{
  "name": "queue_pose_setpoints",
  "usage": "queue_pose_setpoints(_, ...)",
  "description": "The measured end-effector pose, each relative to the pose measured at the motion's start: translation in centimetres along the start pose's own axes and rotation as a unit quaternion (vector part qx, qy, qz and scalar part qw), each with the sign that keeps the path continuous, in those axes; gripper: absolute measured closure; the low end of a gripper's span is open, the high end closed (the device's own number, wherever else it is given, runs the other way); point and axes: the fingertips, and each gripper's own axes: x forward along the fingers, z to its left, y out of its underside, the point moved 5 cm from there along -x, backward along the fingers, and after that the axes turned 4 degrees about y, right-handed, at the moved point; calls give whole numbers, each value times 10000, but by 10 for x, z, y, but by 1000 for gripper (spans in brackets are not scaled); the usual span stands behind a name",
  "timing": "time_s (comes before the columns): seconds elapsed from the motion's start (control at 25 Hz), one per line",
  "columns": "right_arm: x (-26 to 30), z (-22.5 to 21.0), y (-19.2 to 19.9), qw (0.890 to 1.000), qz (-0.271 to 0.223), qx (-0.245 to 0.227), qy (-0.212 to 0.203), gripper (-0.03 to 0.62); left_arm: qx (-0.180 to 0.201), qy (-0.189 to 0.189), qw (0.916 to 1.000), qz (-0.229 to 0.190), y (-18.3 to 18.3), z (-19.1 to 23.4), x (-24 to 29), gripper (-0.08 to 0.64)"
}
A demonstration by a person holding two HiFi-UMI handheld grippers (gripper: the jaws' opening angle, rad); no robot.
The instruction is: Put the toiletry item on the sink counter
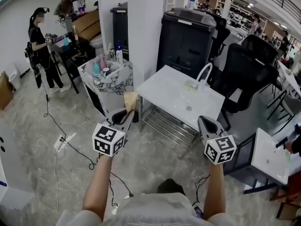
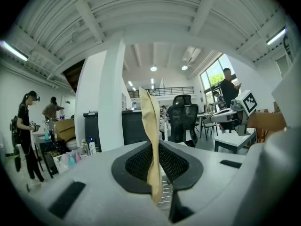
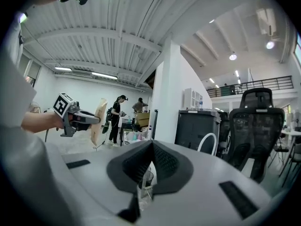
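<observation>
My left gripper (image 1: 125, 115) is shut on a flat tan toiletry pad (image 1: 130, 100), which stands upright between the jaws (image 2: 151, 135). It hangs in the air just left of the white sink counter (image 1: 164, 91), whose curved white faucet (image 1: 204, 74) stands near the far edge. The right gripper view shows the left gripper (image 3: 77, 118) and the pad (image 3: 99, 117) from the side. My right gripper (image 1: 205, 122) hovers off the counter's near right corner. Its jaws (image 3: 151, 147) are shut with nothing between them.
A marble-patterned tub (image 1: 106, 79) with several bottles stands left of the counter, beside a white pillar (image 1: 146, 27). Behind the counter are a black cabinet (image 1: 188, 36) and black office chairs (image 1: 247, 72). A wire shelf (image 1: 169, 126) sits under the counter. A power strip (image 1: 60, 142) and cables lie on the floor. A person (image 1: 41, 46) stands far left.
</observation>
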Motion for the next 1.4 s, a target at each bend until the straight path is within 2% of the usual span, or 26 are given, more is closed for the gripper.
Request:
queue_pose_setpoints(0.2,24,-1,1,10000,-52,21,-15,597,-100,35,9999,14,8,21,15,522)
queue_pose_setpoints(0.48,86,-33,21,10000,28,17,68,597,-152,139,9996,185,24,54,75,522)
queue_pose_setpoints(0.72,175,-92,33,9997,-90,168,135,598,-144,89,9993,345,21,109,164,522)
queue_pose_setpoints(0.88,235,-137,32,9982,-100,594,-26,598,-87,216,9989,399,8,133,237,522)
queue_pose_setpoints(1.08,296,-190,32,9984,-81,554,-95,598,-136,313,9985,430,-4,161,318,522)
queue_pose_setpoints(1.4,358,-222,55,9976,120,678,-104,598,-267,566,9961,627,4,188,403,522)
